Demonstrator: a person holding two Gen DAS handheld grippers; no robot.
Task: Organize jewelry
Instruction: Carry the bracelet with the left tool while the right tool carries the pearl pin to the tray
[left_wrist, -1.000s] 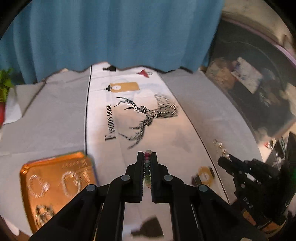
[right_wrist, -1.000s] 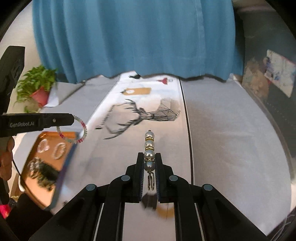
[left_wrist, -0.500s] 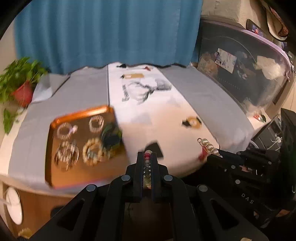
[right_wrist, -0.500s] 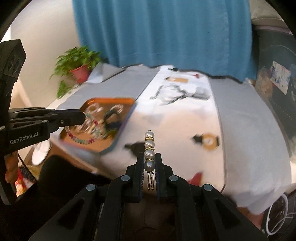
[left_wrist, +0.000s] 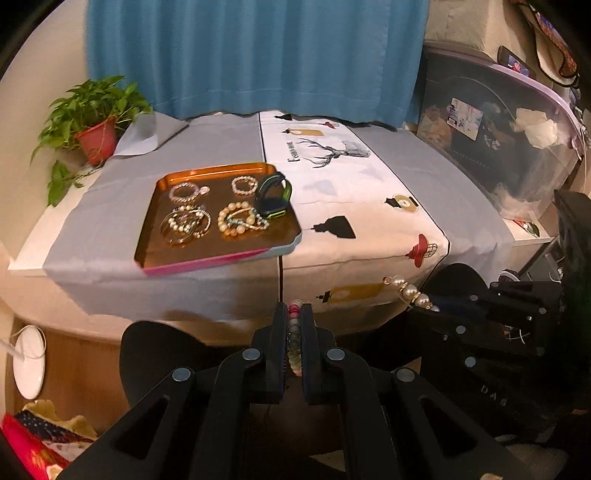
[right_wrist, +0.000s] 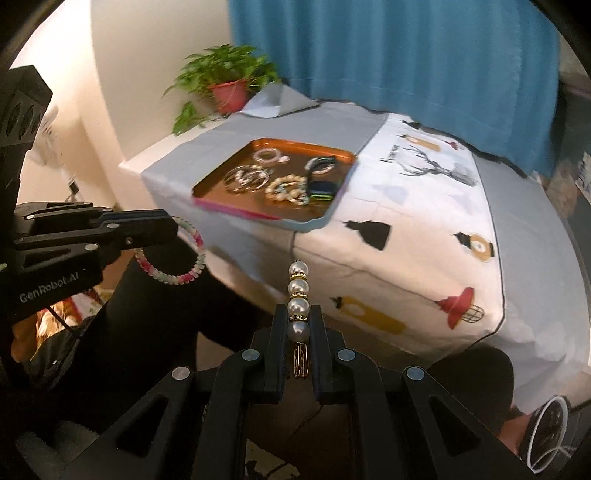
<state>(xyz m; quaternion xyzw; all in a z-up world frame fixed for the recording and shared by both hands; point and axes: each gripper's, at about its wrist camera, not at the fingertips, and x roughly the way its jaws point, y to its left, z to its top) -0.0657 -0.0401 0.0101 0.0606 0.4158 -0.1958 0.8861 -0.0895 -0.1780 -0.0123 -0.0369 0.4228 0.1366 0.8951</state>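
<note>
My left gripper (left_wrist: 294, 314) is shut on a pink and pale green bead bracelet (left_wrist: 294, 332), held off the table's front edge; the bracelet hangs as a loop in the right wrist view (right_wrist: 173, 254). My right gripper (right_wrist: 298, 317) is shut on a pearl hair clip (right_wrist: 298, 295) that sticks up past the fingertips; the clip also shows in the left wrist view (left_wrist: 410, 291). An orange tray (left_wrist: 147, 229) on the table holds several pearl bracelets and a black and green band (left_wrist: 273, 195). It also shows in the right wrist view (right_wrist: 218, 177).
The table carries a grey cloth and a white runner with a deer print (left_wrist: 332, 151). A potted plant (left_wrist: 96, 136) stands at the back left. A blue curtain (left_wrist: 258, 55) hangs behind. A dark glass cabinet (left_wrist: 498, 140) is at the right.
Both grippers have pulled back and away from the table, each still holding its piece. The tray and whole table front have come into view.
</note>
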